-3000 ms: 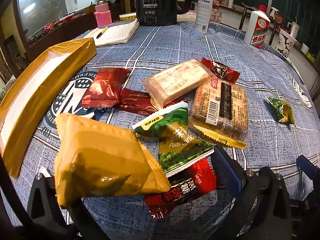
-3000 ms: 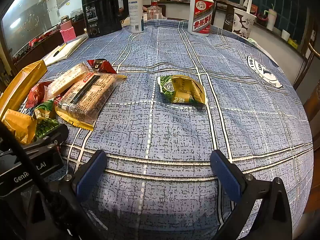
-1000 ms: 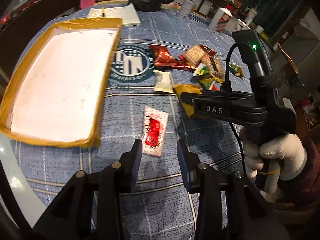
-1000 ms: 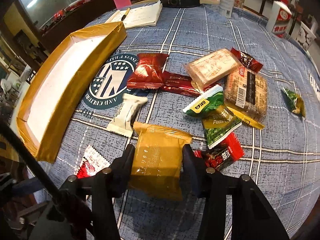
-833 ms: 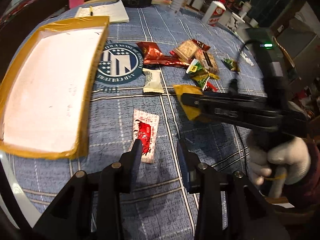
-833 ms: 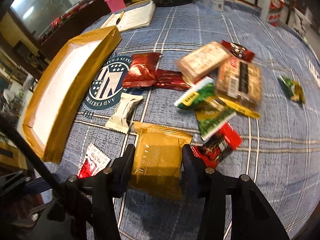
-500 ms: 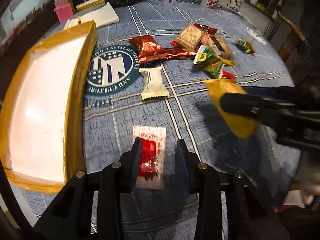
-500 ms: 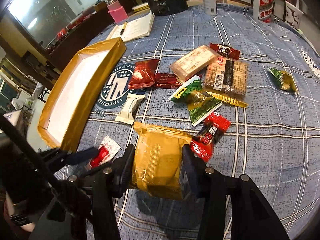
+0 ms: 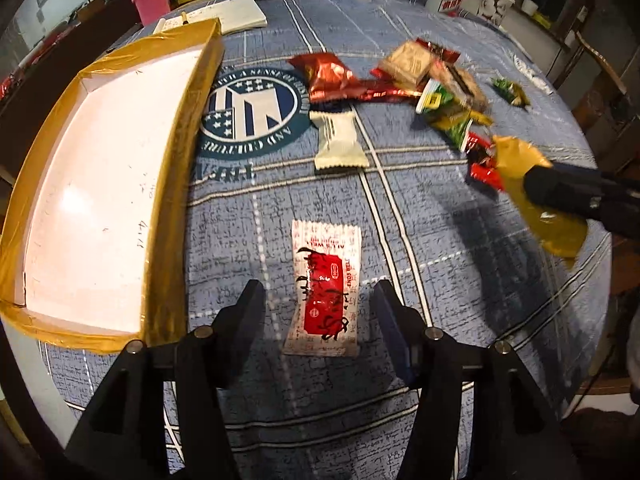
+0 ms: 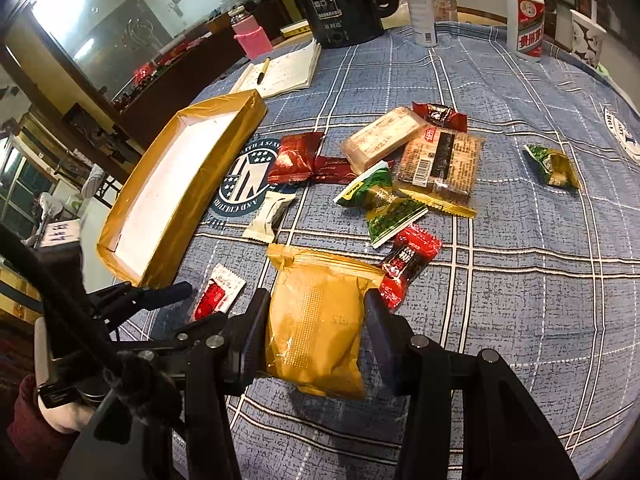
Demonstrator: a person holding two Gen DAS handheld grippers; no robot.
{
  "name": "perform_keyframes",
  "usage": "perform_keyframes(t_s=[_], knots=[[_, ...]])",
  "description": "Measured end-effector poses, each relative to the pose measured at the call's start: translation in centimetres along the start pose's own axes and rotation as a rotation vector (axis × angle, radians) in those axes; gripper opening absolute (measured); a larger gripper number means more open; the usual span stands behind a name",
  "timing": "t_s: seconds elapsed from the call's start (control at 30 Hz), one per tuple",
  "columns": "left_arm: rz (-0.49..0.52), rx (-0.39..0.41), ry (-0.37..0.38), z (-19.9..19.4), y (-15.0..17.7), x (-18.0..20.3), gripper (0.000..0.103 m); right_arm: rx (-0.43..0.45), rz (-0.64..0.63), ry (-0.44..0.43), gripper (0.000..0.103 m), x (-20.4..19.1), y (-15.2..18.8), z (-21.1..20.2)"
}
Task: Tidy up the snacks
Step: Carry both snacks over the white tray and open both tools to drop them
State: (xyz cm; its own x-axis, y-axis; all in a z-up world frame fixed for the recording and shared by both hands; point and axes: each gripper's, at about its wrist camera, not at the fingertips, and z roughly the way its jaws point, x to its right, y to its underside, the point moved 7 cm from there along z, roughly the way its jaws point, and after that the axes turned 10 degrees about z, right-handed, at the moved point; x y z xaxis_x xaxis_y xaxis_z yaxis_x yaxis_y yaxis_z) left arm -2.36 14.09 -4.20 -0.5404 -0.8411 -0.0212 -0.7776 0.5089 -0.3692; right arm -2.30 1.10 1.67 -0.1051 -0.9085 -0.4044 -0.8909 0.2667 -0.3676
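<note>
A white sachet with a red label lies flat on the blue checked tablecloth. My left gripper points down over it. Its jaws are opening, one on each side of the sachet, and neither pad presses on it. My right gripper is shut on a gold snack packet, held above the cloth. In the left wrist view that packet hangs at the right, in the right gripper's dark fingers. The gold-edged tray with a white floor lies to the left.
A white packet, red packets, a green pea packet, a red candy, two clear-wrapped cakes and a lone green packet are scattered mid-table. At the far edge stand a notebook, a kettle and bottles.
The left gripper came down over the sachet and its jaws spread apart around it. The right gripper rose and drew back with the gold packet still held.
</note>
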Motion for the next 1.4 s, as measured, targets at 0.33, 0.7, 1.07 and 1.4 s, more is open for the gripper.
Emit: perform_keyframes(t_s=[0.33, 0.7, 1.07, 1.4], knots=[[-0.061, 0.028, -0.038, -0.5, -0.3, 0.8, 0.028, -0.003, -0.045, -0.029, 0.048, 0.3, 0.4, -1.0], [-0.272, 0.172, -0.101, -9.1, 0.5, -7.1, 0.028, -0.007, -0.146, -0.178, 0.047, -5.9, -0.9, -1.3], [-0.336, 0.133, -0.210, -6.8, 1.4, -21.0, 0.028, -0.050, -0.215, -0.245, 0.047, -19.2, -4.0, 5.5], [-0.357, 0.053, -0.188, -3.3, 3.3, -24.5, 0.031, -0.143, -0.238, -0.139, 0.048, -23.4, -1.4, 13.9]])
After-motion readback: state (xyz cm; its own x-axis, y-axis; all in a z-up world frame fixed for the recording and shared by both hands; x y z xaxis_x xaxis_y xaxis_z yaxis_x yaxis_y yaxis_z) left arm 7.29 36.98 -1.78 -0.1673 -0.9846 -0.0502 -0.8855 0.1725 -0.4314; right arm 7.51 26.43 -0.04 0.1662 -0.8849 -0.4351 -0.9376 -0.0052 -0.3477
